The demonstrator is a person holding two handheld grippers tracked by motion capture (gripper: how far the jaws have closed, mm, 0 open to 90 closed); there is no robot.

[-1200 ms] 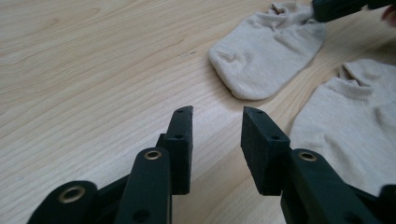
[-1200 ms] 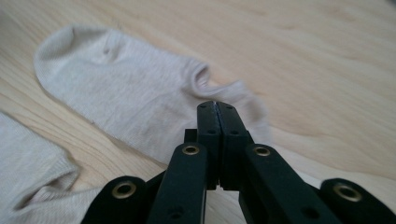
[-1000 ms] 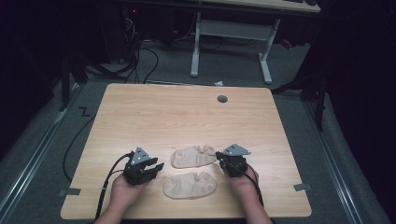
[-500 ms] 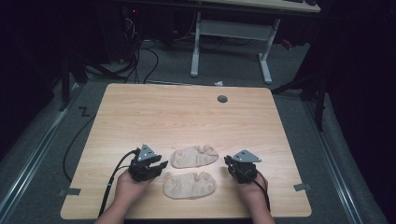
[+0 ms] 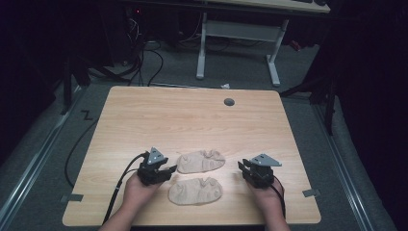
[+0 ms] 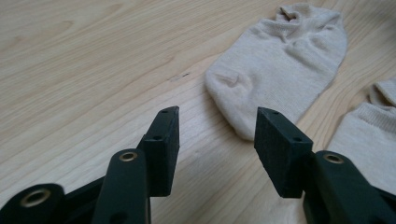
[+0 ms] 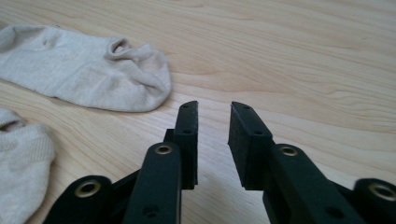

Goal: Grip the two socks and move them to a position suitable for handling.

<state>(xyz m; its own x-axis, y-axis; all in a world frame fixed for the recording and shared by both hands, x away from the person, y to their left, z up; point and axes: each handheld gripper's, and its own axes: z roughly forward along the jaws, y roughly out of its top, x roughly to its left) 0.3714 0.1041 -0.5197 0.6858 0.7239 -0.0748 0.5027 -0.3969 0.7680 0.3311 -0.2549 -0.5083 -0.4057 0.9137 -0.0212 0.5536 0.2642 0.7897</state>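
both jaws just opened, nothing between them: left hand-held gripper [image 5: 167, 172] and right hand-held gripper [image 5: 244, 169] flank two beige socks [image 5: 200, 161].

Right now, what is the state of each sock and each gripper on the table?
Far sock: lying flat on the table, free of both grippers.
Near sock: lying flat, beside the far sock, also free.
Left gripper: open, jaws have just been opening, nothing between them.
Right gripper: open, jaws have just been opening, nothing between them, apart from both socks.
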